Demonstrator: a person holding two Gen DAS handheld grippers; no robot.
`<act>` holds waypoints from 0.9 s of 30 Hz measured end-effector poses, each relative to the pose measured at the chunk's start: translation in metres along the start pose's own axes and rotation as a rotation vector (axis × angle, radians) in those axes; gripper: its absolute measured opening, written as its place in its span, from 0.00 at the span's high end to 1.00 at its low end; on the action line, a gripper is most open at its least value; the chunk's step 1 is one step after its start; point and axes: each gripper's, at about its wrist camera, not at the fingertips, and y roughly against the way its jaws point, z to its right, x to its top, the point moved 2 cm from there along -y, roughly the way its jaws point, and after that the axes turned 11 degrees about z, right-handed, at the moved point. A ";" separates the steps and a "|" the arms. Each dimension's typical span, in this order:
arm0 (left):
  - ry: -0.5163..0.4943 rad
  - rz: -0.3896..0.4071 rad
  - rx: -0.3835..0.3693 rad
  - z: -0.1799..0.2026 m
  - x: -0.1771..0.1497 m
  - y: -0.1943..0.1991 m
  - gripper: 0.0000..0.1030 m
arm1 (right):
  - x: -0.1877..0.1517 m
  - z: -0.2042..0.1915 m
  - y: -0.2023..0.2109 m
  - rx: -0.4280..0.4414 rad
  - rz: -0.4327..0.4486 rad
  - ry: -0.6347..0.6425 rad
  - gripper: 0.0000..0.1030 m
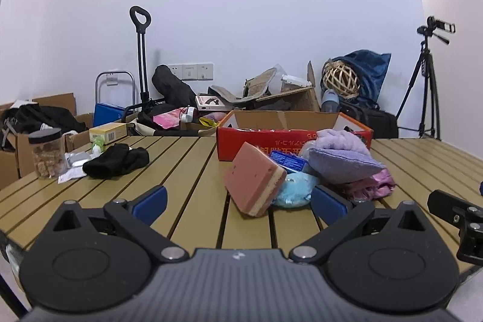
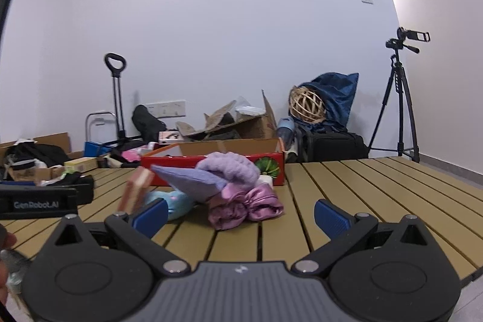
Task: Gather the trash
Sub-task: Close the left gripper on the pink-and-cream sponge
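Note:
A heap lies mid-table in front of a red cardboard box [image 1: 259, 141] [image 2: 181, 163]: a pink sponge [image 1: 255, 178] [image 2: 135, 189] leaning on edge, a light blue soft item [image 1: 294, 192] [image 2: 175, 202], a blue packet [image 1: 286, 160], a lilac cloth [image 1: 344, 160] [image 2: 196, 180], a fluffy purple item [image 2: 232, 168] and a shiny pink bundle [image 1: 377, 186] [image 2: 244, 208]. My left gripper [image 1: 240, 204] is open just short of the sponge, holding nothing. My right gripper [image 2: 240, 215] is open just short of the pink bundle, also holding nothing.
At the table's left stand a jar [image 1: 48, 153], a black cloth [image 1: 116, 160], a wrapper [image 1: 71, 175] and a yellow box [image 1: 108, 133]. Cardboard, bags, a trolley [image 1: 140, 59] and a tripod [image 2: 398, 98] crowd the floor behind. The right-hand slats [image 2: 377, 186] are bare.

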 end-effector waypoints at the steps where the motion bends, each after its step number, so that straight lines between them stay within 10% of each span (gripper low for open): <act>1: -0.006 -0.003 0.004 0.003 0.000 -0.007 0.00 | -0.002 0.001 -0.007 -0.010 -0.007 -0.006 0.00; 19: -0.067 -0.081 0.062 0.030 -0.013 -0.112 0.00 | -0.012 0.008 -0.089 -0.108 -0.124 -0.070 0.00; 27: -0.009 -0.163 0.020 0.023 -0.016 -0.130 0.39 | -0.021 -0.008 -0.112 -0.101 -0.211 -0.024 0.00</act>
